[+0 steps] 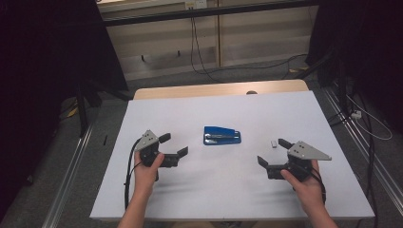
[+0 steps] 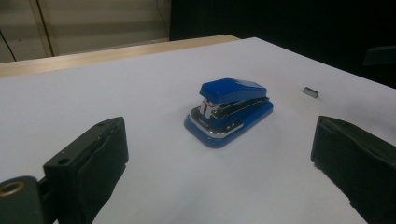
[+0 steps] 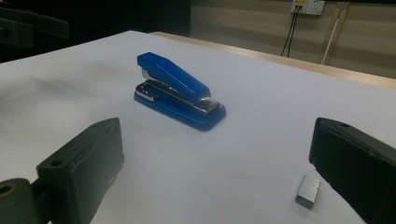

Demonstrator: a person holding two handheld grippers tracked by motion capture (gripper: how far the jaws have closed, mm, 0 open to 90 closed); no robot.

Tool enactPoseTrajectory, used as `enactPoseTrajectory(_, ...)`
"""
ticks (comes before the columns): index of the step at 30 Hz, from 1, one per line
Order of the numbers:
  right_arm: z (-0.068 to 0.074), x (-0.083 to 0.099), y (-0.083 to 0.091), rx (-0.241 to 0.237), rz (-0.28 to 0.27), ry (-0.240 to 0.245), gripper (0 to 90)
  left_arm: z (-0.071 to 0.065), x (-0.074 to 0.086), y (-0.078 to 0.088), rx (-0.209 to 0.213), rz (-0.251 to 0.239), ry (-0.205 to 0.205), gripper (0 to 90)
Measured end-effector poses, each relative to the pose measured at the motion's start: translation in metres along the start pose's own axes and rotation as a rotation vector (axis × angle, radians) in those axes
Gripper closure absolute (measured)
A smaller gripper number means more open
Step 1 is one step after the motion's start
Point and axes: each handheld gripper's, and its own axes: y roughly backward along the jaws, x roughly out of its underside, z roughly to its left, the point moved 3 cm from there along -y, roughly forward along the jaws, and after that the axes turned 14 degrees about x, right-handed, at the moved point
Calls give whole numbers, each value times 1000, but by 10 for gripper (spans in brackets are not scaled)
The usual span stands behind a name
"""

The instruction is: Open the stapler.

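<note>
A blue stapler [image 1: 222,135] lies in the middle of the white table [image 1: 228,190], its top slightly raised [image 2: 229,109] [image 3: 180,91]. A small grey block of staples [image 1: 273,143] rests to its right [image 2: 310,92] [image 3: 308,190]. My left gripper [image 1: 175,145] is held left of the stapler, jaws wide apart with nothing between them. My right gripper [image 1: 273,152] is held right of the stapler, also open and empty; the staple block lies just beside its far jaw. Both point toward the stapler and stand apart from it.
The white sheet covers a wooden table whose far edge [image 1: 218,89] shows bare wood. Beyond it are a wall panel with hanging cables [image 1: 195,42] and dark frames on both sides. A metal rail [image 1: 351,137] runs along the floor at right.
</note>
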Motion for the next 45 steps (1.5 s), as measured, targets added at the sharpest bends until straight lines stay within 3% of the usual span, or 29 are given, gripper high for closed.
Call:
enactPoseTrajectory(6,6,-3,-10,-16,3,9,26,-1,-7,-11,31,5,-6,41)
enactPoseTrajectory(12,11,-8,-18,-34,-3,17,26,4,-10,-20,29,41,-5,39)
enactPoseTrajectory(14,12,-10,-20,-40,-4,16,26,5,-11,-22,31,44,5,37)
enactPoseTrajectory(17,13,-12,-24,-44,-6,8,26,4,-14,-27,73,22,57,38)
enactPoseTrajectory(18,13,-12,-25,-44,-7,9,26,4,-17,-31,76,52,41,34)
enactPoseTrajectory(22,13,-10,-27,-39,-6,32,27,7,-22,-40,75,68,23,40)
enactPoseTrajectory(23,14,-10,-27,-41,-6,32,27,10,-23,-42,53,85,14,37)
enactPoseTrajectory(25,14,-11,-26,-49,-13,26,27,14,-24,-47,24,113,16,41)
enactPoseTrajectory(35,10,-9,-23,-45,-19,-1,25,23,-34,-67,21,167,16,103)
enactPoseTrajectory(38,9,-9,-22,-42,-17,-4,25,26,-35,-74,28,204,12,124)
enactPoseTrajectory(39,9,-9,-22,-43,-16,-7,25,27,-33,-80,42,245,12,127)
enactPoseTrajectory(40,9,-9,-22,-43,-16,-7,25,27,-33,-80,42,245,12,137)
enactPoseTrajectory(43,9,-8,-23,-44,-9,-13,25,32,-26,-91,21,319,-5,172)
enactPoseTrajectory(45,9,-8,-23,-46,-8,-14,25,34,-25,-93,18,328,2,176)
